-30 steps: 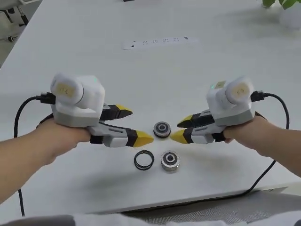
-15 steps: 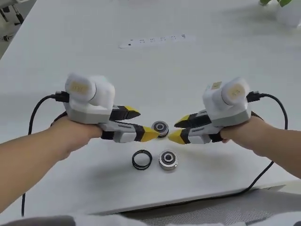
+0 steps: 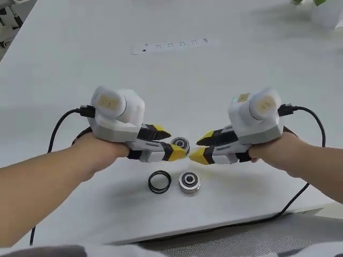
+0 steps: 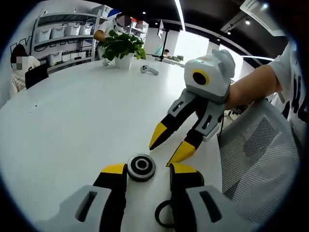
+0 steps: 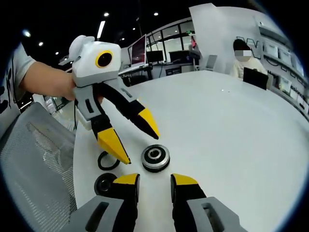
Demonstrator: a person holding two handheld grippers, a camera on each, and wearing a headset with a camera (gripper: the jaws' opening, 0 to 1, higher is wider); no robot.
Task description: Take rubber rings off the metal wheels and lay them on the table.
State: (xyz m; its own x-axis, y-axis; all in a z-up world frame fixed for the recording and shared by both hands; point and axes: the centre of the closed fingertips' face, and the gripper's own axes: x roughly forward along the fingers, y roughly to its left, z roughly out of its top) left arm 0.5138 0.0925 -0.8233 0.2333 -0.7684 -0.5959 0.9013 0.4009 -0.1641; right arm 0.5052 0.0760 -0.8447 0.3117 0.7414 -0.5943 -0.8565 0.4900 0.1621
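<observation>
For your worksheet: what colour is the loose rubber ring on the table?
The rubber ring is black; the head view shows it best.

My left hand-held gripper point(image 3: 174, 143) and right hand-held gripper point(image 3: 195, 149) are white, yellow-tipped; the loose rubber ring point(image 3: 159, 181) is black.

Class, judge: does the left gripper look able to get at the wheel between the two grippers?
Probably yes. The left gripper has its jaws open and aimed at the wheel, with nothing between. The right gripper faces it from the far side but seems clear of the wheel.
</observation>
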